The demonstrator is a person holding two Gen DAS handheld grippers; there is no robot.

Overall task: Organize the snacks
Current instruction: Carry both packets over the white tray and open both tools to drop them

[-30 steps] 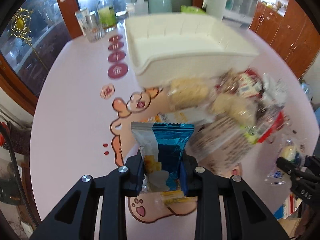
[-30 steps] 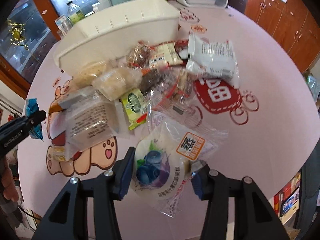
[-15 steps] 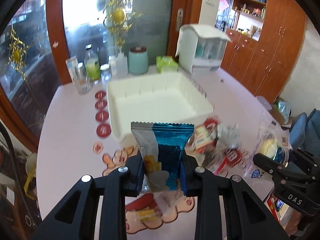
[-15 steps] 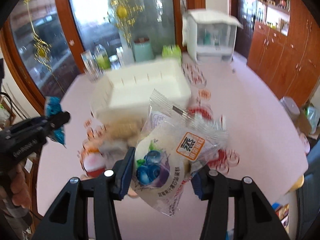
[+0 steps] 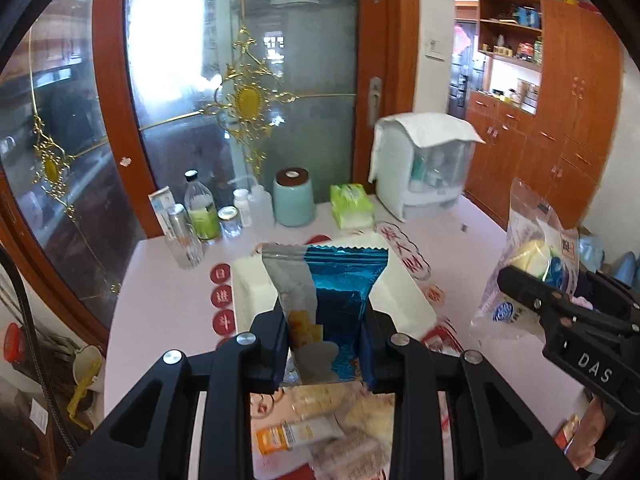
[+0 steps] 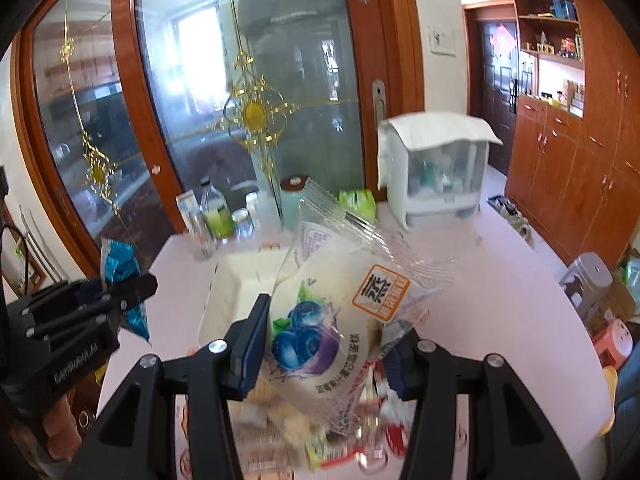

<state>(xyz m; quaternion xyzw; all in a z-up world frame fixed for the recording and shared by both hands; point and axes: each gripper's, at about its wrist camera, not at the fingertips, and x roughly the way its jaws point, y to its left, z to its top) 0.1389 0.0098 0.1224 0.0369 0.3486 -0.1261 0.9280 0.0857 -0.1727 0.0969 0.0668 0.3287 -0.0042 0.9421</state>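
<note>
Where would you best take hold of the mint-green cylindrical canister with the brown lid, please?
Grip the mint-green cylindrical canister across its smooth side wall, below the brown lid, coming level from the front. It stands upright, and the white squeeze bottle crowds its left.

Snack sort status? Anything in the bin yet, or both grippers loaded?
Done: nothing visible in the white bin, though the packets hide part of it. In hand: left gripper is shut on the blue packet; right gripper is shut on the blueberry bun packet; both are raised near the bin. Left: dropping those two in, then the snack pile on the table.
</note>
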